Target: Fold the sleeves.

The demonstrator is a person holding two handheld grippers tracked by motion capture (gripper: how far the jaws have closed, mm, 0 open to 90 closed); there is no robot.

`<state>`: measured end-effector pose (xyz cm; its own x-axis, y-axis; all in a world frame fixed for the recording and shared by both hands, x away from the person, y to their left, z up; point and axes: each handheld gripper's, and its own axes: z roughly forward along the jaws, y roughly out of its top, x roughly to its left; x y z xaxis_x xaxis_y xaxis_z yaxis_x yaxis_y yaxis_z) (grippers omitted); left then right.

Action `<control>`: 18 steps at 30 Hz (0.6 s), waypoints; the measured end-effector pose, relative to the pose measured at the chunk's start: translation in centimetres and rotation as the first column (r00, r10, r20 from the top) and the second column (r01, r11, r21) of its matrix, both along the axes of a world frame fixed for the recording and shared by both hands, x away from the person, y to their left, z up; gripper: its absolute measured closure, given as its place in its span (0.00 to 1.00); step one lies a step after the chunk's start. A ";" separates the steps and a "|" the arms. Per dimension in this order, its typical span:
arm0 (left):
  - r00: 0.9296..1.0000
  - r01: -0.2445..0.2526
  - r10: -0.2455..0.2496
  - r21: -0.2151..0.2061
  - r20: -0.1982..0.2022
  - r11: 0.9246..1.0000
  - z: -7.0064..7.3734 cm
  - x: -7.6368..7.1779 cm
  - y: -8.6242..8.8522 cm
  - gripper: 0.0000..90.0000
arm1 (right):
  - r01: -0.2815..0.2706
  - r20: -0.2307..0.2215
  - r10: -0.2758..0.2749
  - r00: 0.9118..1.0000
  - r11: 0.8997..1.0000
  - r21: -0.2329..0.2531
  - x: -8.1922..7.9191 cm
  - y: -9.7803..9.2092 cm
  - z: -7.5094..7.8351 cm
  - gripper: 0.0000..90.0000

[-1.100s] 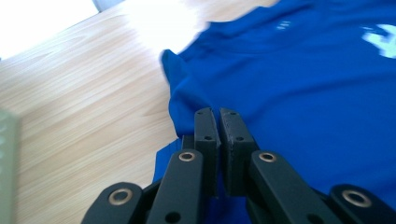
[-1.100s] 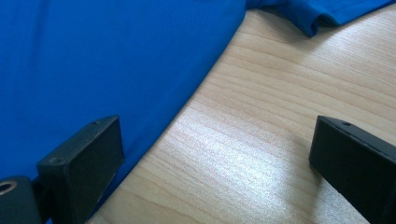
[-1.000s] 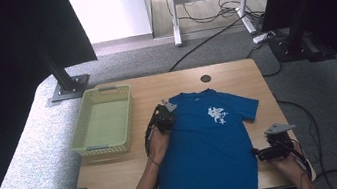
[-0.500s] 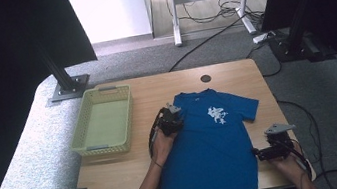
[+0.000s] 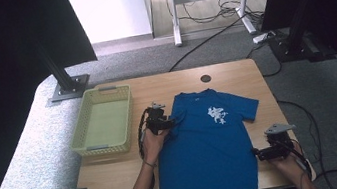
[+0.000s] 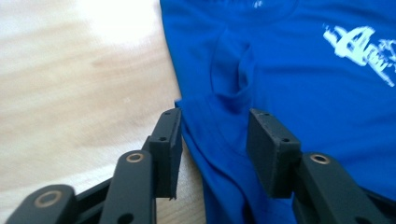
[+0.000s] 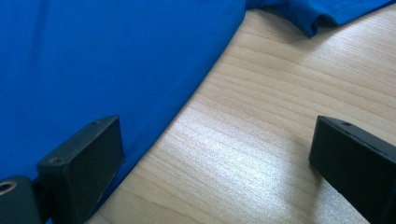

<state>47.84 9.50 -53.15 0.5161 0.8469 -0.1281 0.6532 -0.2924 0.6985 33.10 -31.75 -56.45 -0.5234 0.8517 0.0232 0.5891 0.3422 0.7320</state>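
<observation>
A blue T-shirt [image 5: 209,144] with a white print [image 5: 217,114] lies flat on the wooden table [image 5: 119,182], collar at the far side. Its left sleeve is tucked in against the body. My left gripper [image 5: 173,121] rests at that left edge. In the left gripper view it [image 6: 215,140] is open, with a loose fold of the shirt [image 6: 303,93] between the jaws. My right gripper [image 5: 257,153] sits low at the shirt's right edge near the hem. In the right gripper view it [image 7: 219,154] is wide open over bare wood, its left jaw on the shirt [image 7: 93,60].
A pale yellow basket [image 5: 106,147] stands at the table's left, just beyond my left gripper. A round dark grommet [image 5: 205,78] sits near the far edge. Past the table, cables [image 5: 205,18] lie on the floor around desk legs.
My left gripper has shifted slightly nearer and onto the shirt's left edge, where the sleeve now lies tucked in. The right gripper has stayed still.
</observation>
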 end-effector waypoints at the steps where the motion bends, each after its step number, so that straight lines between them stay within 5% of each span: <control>1: 1.000 0.001 -0.001 0.014 -0.006 1.000 -0.3 0.0 -0.1 0.65 | 0.000 0.000 0.000 1.000 1.000 0.000 0.0 0.0 0.0 0.03; 5: 1.000 0.003 -0.003 0.012 -0.010 1.000 -0.9 -0.1 -0.4 0.81 | 0.000 0.000 0.000 1.000 1.000 0.000 0.0 0.0 0.0 0.03; 8: 0.999 0.008 -0.009 0.035 0.033 0.999 -0.4 -0.4 -0.6 0.92 | 0.000 0.000 0.000 1.000 1.000 0.000 0.0 0.0 0.0 0.03; 18: 0.989 0.056 -0.055 -0.003 0.138 0.998 2.1 -1.6 -1.6 0.94 | 0.000 0.000 0.000 1.000 1.000 0.000 0.0 0.0 0.0 0.03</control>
<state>46.23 7.88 -51.08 0.5757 0.8156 -0.0582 0.5330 -0.3203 0.7832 33.10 -31.75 -56.45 -0.5232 0.8519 0.0235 0.5896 0.3419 0.7318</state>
